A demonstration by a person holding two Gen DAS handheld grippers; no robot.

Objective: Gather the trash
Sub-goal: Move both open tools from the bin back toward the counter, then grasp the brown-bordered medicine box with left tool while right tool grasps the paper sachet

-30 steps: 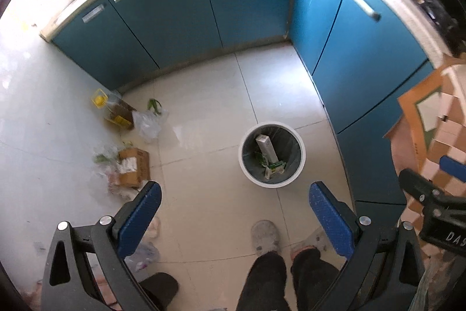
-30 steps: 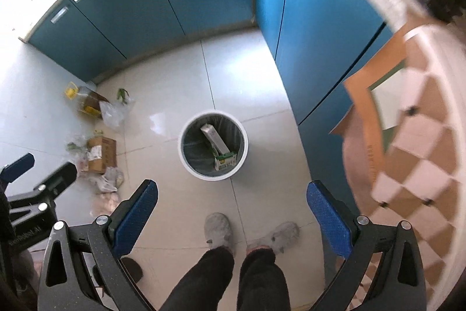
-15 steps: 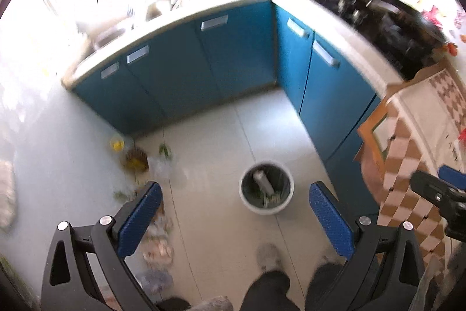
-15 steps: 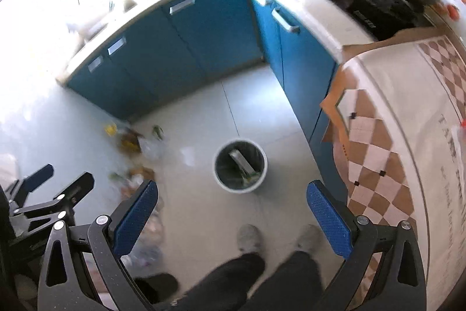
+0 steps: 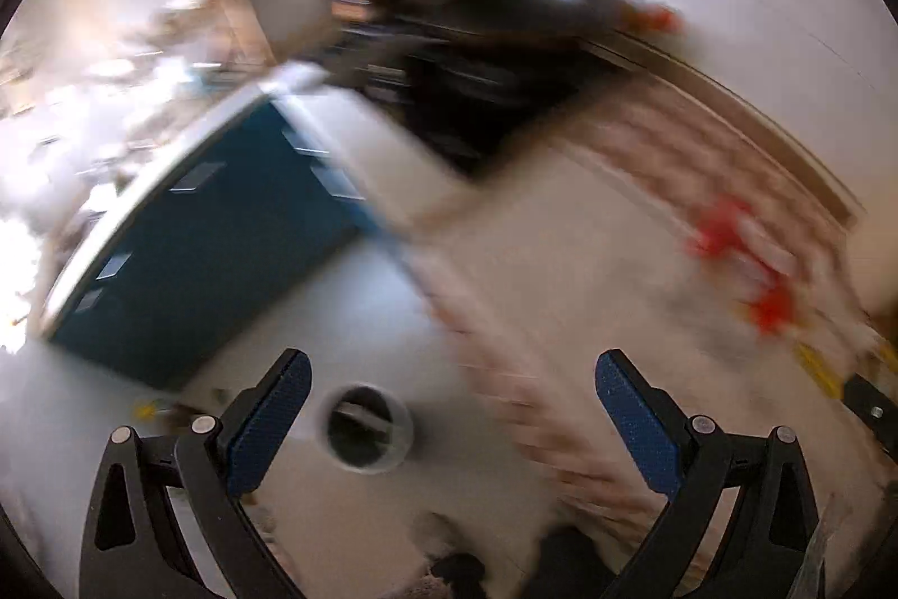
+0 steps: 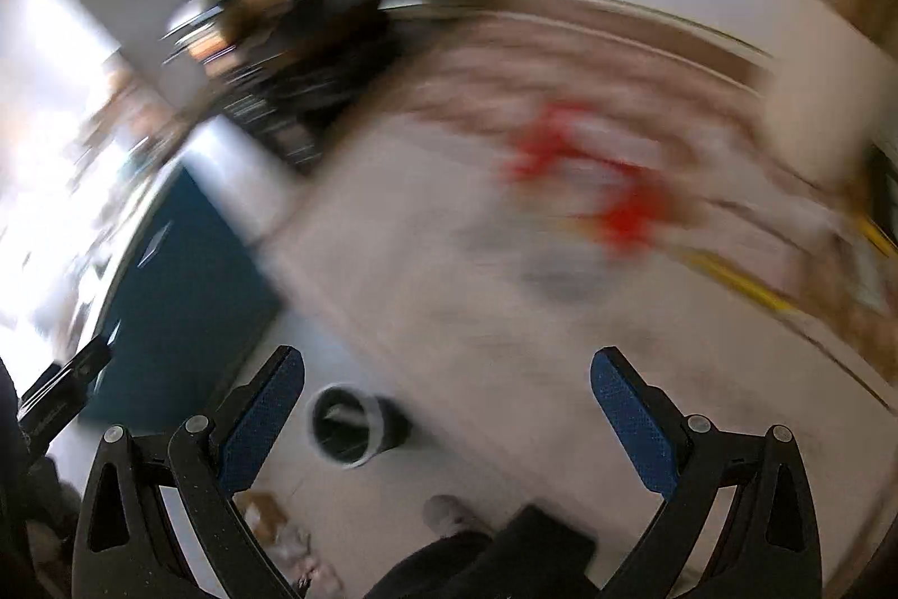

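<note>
Both views are heavily motion-blurred, so detail is limited. My left gripper (image 5: 452, 422) has its jaws spread wide with nothing between the blue pads (image 5: 269, 422); my right gripper (image 6: 449, 422) is the same, wide apart and carrying nothing. The trash bin (image 5: 366, 430) sits on the pale floor (image 5: 359, 296) low in the left view, just right of the left pad, round with a white rim and dark inside, something light lying in it that I can't identify. In the right view the same bin (image 6: 343, 428) is just beside the left pad. Loose trash (image 6: 275, 529) is on the floor near the bottom left of the right view, a brownish box and some pale wrappers, too smeared to name. Blue cabinets (image 5: 207, 256) run along the left under a light countertop. A pale tabletop (image 6: 505, 273) with a red blur on it fills the right side. My shoe (image 6: 443, 515) and dark trouser leg show at the bottom edge.
</note>
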